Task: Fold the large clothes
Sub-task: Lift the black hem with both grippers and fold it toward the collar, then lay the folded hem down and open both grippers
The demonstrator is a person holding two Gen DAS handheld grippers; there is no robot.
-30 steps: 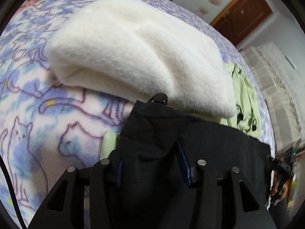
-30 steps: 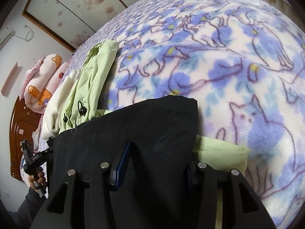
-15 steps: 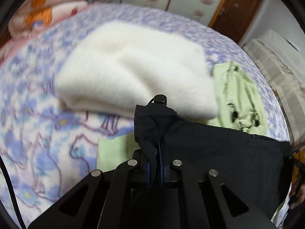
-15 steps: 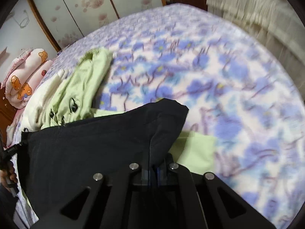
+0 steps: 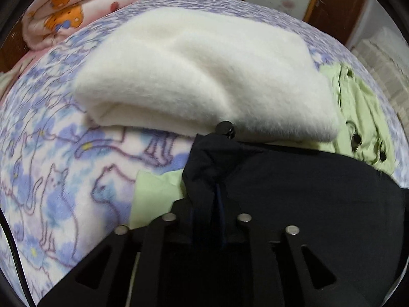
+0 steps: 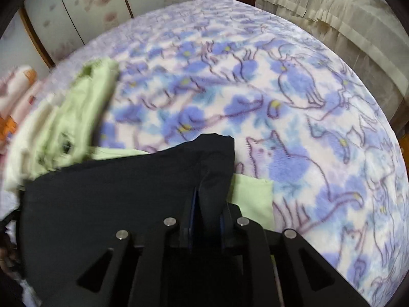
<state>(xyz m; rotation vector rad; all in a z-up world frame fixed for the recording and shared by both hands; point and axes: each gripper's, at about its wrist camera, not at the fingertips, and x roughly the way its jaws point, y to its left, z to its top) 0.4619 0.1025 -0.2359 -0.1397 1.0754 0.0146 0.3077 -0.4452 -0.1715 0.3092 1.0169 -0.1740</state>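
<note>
- Left wrist view: we see the left gripper (image 5: 214, 220) at bottom centre, its fingers drawn close and pinching a bunched corner of the black garment (image 5: 306, 186). The jaws have just been easing apart slightly, with the cloth between them.
- The black garment spreads from this pinch toward the lower right of the frame; its corner rises just above the fingertips, below a black toggle (image 5: 225, 129).
- A folded white fleece (image 5: 204, 76) fills the upper centre, and a light green garment (image 5: 363, 117) lies at right and under the black cloth.
- Right wrist view: we see the right gripper (image 6: 205, 220) at bottom centre, fingers nearly together and clamping another fold of the black garment (image 6: 115, 192), which extends to the lower left. These jaws too have just been opening a little.
- The cat-print blanket (image 6: 294, 102) covers the bed (image 5: 51, 179) beyond.
</note>
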